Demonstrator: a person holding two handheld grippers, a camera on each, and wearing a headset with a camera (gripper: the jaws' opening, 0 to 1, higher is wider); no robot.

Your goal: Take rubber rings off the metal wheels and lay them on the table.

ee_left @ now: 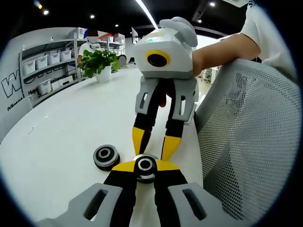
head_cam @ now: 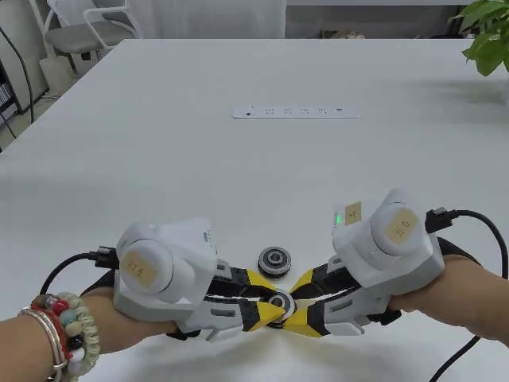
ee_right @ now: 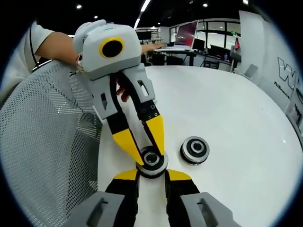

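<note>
A wheel (head_cam: 279, 302) is gripped from opposite sides by the two grippers, close to the near edge of the white table (head_cam: 238, 175). In the head view, the left gripper (head_cam: 266, 307) is brought in from the left and the right gripper (head_cam: 296, 307) from the right, so that their yellow tips meet at the wheel. In the left gripper view, the wheel (ee_left: 145, 166) is seen clamped between the left gripper's (ee_left: 144, 165) tips, with the right gripper's (ee_left: 154, 147) tips set against its far rim. In the right gripper view, the wheel (ee_right: 152, 161) is flanked by the right gripper's (ee_right: 152, 175) tips and pinched from beyond by the left gripper (ee_right: 147, 150).

A second wheel (head_cam: 274, 261) is left lying flat on the table just beyond the tips, untouched. A dark ring (ee_right: 205, 150) is seen around its rim, and another around the gripped wheel.

Farther back, a power strip (head_cam: 294, 112) is laid across the table.
</note>
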